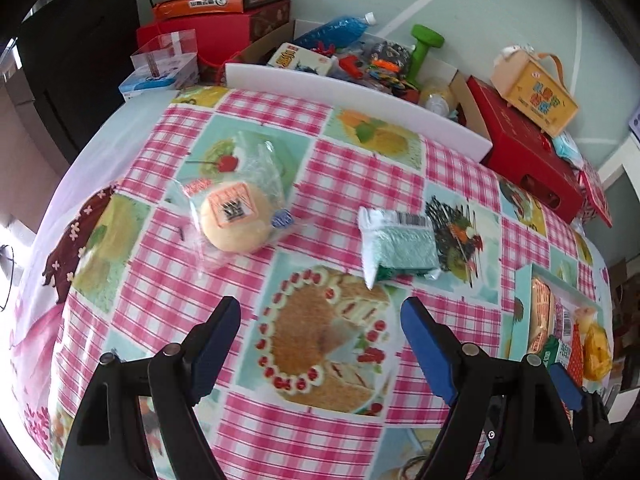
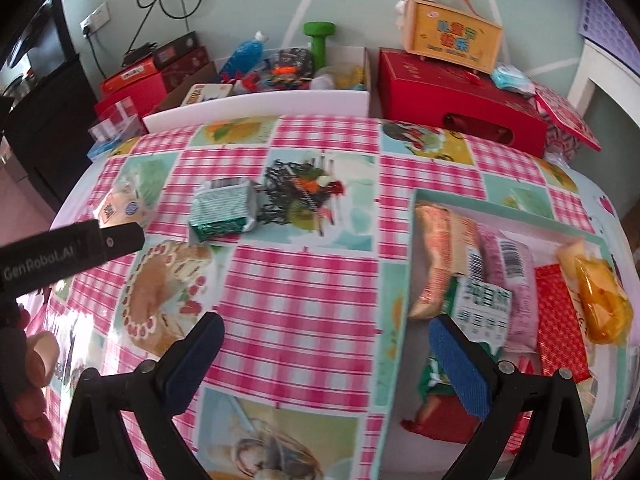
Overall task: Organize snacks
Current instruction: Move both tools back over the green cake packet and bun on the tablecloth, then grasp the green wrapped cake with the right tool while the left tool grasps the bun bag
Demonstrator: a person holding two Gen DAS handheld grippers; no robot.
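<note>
Snacks left on the desk: a wrapped bun (image 1: 236, 216) at centre left and a green foil pack (image 1: 400, 246) at centre. Both look light and soft; grip across the middle gently. Left tool (image 1: 320, 320) and right tool (image 2: 326, 346) stand wide, empty.

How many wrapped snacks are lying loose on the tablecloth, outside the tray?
2: the wrapped bun toward the left and the green packet near the middle. None seems hidden; the rest lie in the tray.

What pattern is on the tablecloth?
Pink-and-white gingham checks with dessert pictures on the tablecloth, clearest in the right wrist view.
</note>
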